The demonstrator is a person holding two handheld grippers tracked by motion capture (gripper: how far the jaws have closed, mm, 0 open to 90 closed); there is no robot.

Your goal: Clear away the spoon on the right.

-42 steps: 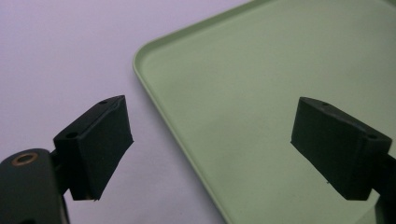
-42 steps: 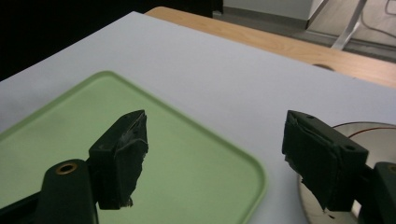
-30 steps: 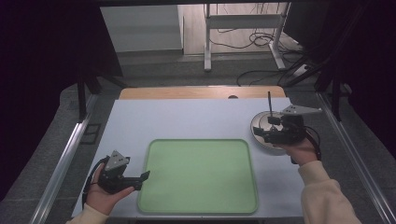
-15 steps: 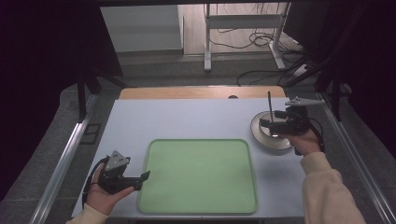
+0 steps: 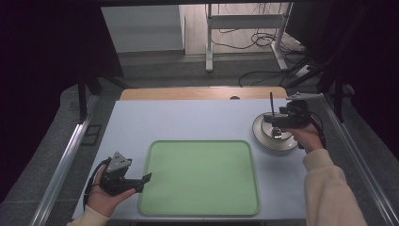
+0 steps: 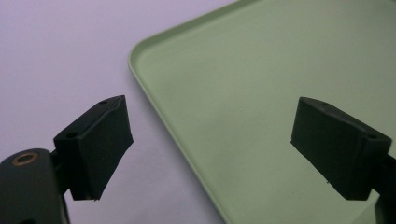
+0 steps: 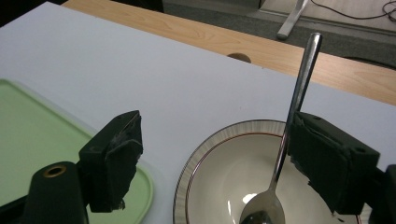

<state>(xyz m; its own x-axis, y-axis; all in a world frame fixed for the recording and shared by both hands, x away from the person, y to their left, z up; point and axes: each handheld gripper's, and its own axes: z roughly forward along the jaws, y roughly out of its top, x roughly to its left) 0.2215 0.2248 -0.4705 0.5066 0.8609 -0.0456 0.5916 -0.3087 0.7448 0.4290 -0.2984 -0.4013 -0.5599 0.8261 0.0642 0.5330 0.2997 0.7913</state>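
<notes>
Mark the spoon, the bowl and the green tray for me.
spoon (image 7: 299,88), right gripper view, on its upright handle.
bowl (image 7: 212,177), right gripper view, on its inner wall.
green tray (image 5: 202,176), high view, on its bare middle.

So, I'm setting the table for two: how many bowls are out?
1: a white bowl at the table's right side, beside the green tray, with a spoon standing in it.

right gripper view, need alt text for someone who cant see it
A metal spoon stands in a white ribbed bowl, its handle leaning against the inner face of one jaw of the open right gripper, which hangs above the bowl. A green tray lies beside the bowl on the pale table, with a wooden strip along the far edge.
</notes>
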